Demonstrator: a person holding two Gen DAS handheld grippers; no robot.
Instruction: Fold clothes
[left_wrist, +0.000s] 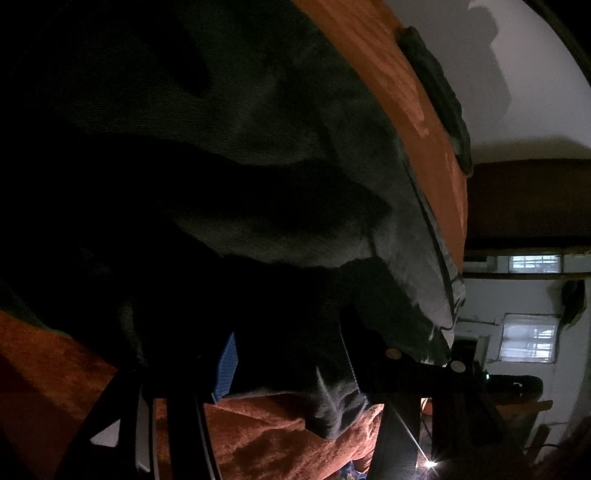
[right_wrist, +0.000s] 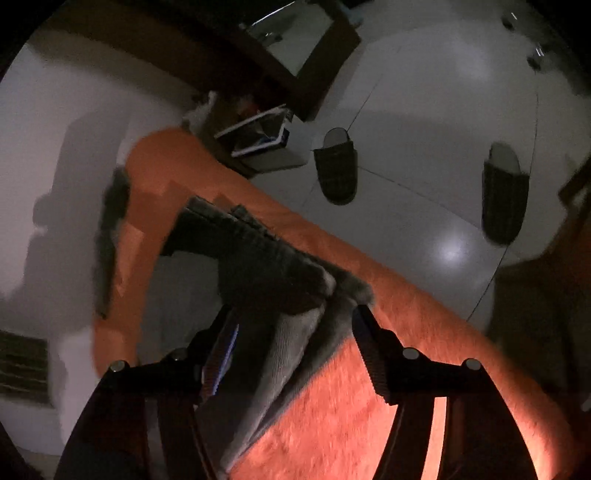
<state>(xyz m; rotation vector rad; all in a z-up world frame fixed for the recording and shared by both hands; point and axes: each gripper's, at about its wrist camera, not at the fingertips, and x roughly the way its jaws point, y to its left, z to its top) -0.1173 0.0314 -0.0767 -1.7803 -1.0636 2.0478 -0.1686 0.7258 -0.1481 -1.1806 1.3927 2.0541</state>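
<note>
- Dark garment (left_wrist: 258, 122) lies on the orange bedspread (left_wrist: 402, 74), one hem lifted
- Left tongs (left_wrist: 291, 365): spread, cloth bunched between the fingers; whether the pads press it I cannot tell
- Right tongs (right_wrist: 291, 350): spread around a grey fold (right_wrist: 295, 332), not pinching; close firmly before carrying the edge over
</note>
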